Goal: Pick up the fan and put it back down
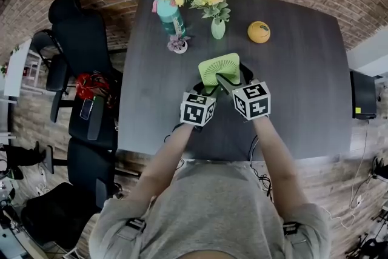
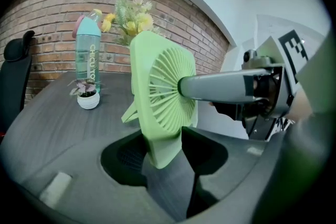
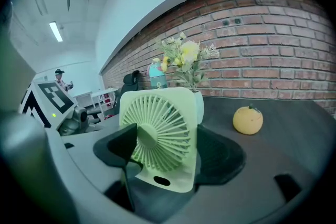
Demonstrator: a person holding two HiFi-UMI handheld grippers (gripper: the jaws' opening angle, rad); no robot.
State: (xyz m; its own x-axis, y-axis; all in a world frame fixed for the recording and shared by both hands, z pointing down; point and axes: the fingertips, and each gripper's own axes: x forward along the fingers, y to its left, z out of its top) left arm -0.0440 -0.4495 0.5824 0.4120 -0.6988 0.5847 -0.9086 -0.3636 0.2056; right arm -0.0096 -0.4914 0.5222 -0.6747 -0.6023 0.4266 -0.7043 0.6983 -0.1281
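The light green square fan [image 1: 219, 68] is held over the dark table [image 1: 303, 100] near its middle, gripped from both sides. My left gripper [image 1: 208, 90] is shut on the fan's lower edge. In the left gripper view the fan [image 2: 163, 97] stands edge-on between the black pads of the left gripper [image 2: 165, 157]. My right gripper [image 1: 228, 83] is shut on it too, and its grey finger [image 2: 220, 86] reaches across to the grille's hub. The right gripper view shows the fan [image 3: 163, 134] face-on inside the right gripper [image 3: 168, 152]: one pad over the grille, the other behind the right edge.
Behind the fan stand a teal bottle [image 1: 170, 14], a small potted plant [image 1: 179, 43], a green vase of yellow flowers [image 1: 217, 27] and an orange [image 1: 259, 32]. Black chairs [image 1: 85, 39] line the table's left side. A brick wall runs along the far edge.
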